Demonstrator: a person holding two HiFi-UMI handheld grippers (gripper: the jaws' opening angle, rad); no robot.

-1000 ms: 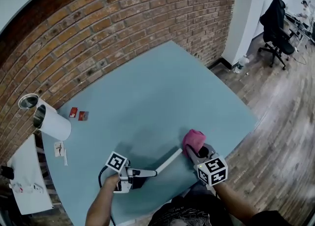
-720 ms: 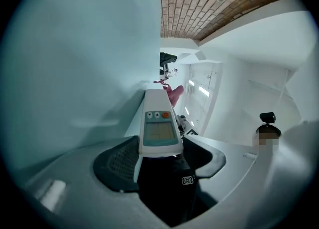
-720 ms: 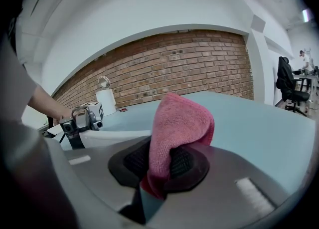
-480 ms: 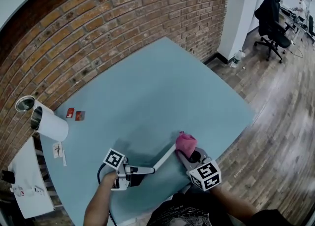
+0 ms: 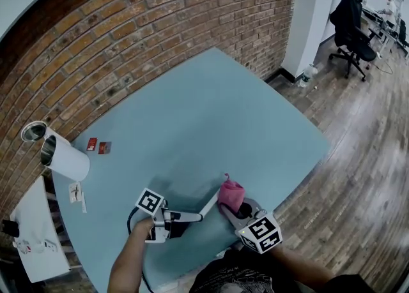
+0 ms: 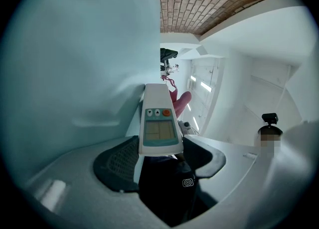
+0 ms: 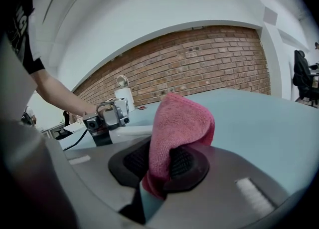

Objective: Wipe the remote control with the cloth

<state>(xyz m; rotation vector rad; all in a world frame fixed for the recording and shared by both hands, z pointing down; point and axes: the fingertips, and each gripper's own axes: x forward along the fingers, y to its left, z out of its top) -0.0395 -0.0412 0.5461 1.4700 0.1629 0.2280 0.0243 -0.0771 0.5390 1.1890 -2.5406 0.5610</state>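
The left tongs [image 6: 160, 159] are clamped on the near end of the remote control [image 6: 158, 123], a white bar with a small screen and an orange button. It sticks out level from the pads, held just above the pale blue counter [image 5: 211, 113] near its front edge. The right tongs [image 7: 160, 165] are closed on a folded pink cloth [image 7: 180, 123], which stands up from between the pads. In the head view the cloth sits at the far end of the remote control; whether they touch cannot be told. Farther off, a white cylinder [image 5: 67, 161] lies at the counter's left edge below the brick wall [image 5: 160, 23].
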